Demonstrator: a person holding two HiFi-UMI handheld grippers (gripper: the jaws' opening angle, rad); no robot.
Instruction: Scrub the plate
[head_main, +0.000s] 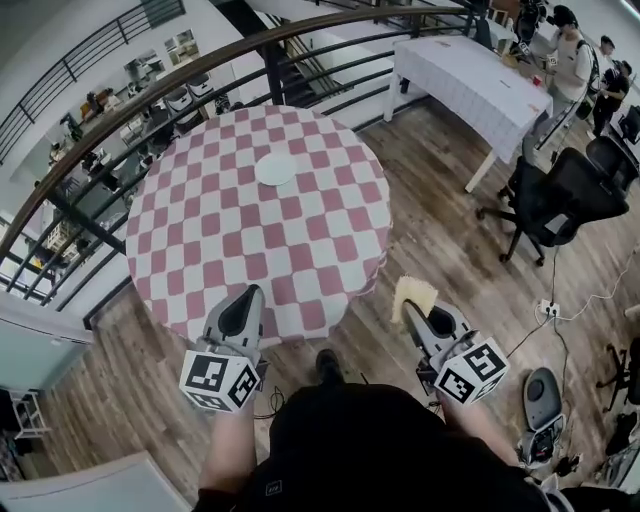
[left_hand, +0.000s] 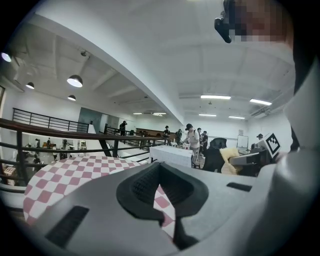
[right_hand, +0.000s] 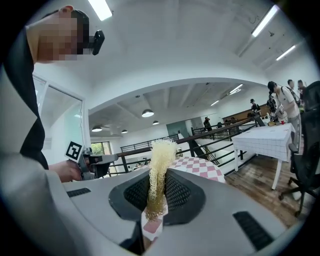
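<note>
Holding the scrubber (head_main: 414, 295) clamped in the right gripper (head_main: 420, 314), with the left gripper (head_main: 244, 305) pinched shut on nothing. Plate (head_main: 276, 169) sits mid-table (head_main: 300, 260), well ahead and left of the scrubber. It's nearer the left gripper, I'd say.

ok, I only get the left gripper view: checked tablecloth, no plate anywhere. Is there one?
Observer: Yes. The head view shows a white plate on the far half of the round table, lying flat.
Operator: What's the right claw doing?
Observer: The right claw is shut on a yellow mesh scrubber, which stands up out of it.
Operator: Either claw near the plate?
Observer: No. The left claw is shut and empty at the table's near edge. The right one is off to the side, over the wooden floor.
</note>
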